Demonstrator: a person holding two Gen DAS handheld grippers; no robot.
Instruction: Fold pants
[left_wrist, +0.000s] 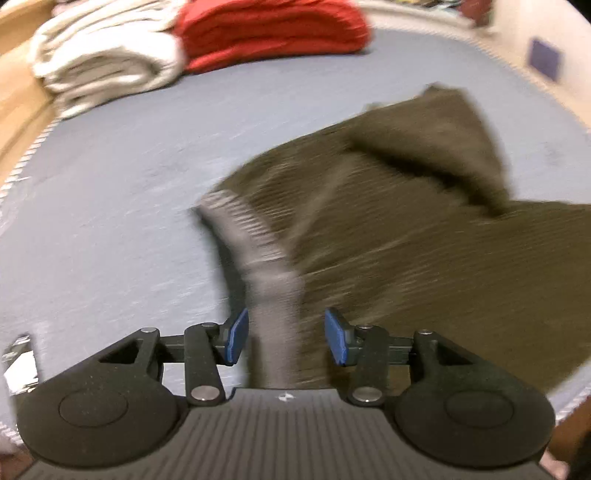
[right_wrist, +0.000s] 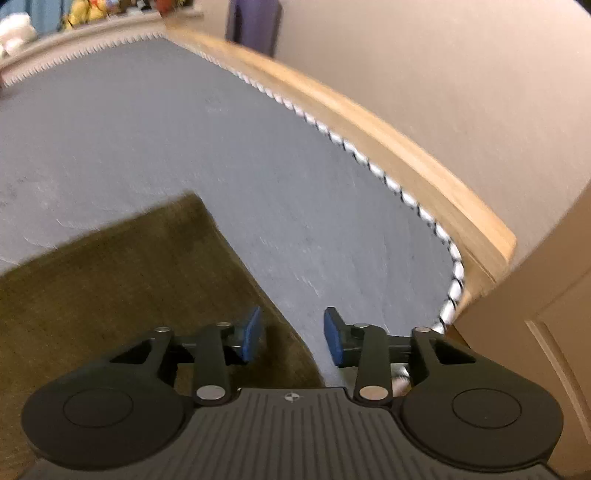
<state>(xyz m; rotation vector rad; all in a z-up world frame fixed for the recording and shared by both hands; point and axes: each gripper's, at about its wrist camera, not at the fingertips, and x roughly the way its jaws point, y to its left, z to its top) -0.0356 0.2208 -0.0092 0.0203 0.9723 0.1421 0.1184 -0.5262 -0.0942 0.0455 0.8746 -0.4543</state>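
Observation:
Olive-brown ribbed pants (left_wrist: 406, 229) lie rumpled on a grey-blue cloth surface (left_wrist: 110, 184), with a fold raised at the far right. Their grey waistband (left_wrist: 251, 236) runs from the pants toward my left gripper (left_wrist: 286, 339), which is open, its blue pads either side of the band without pinching it. In the right wrist view, a flat corner of the pants (right_wrist: 110, 288) lies at lower left. My right gripper (right_wrist: 291, 339) is open over the pants' edge, holding nothing.
A folded cream towel (left_wrist: 99, 62) and a folded red cloth (left_wrist: 273, 33) sit at the far left. A wooden rim (right_wrist: 388, 147) with a braided trim borders the surface on the right, and a beige wall stands beyond it.

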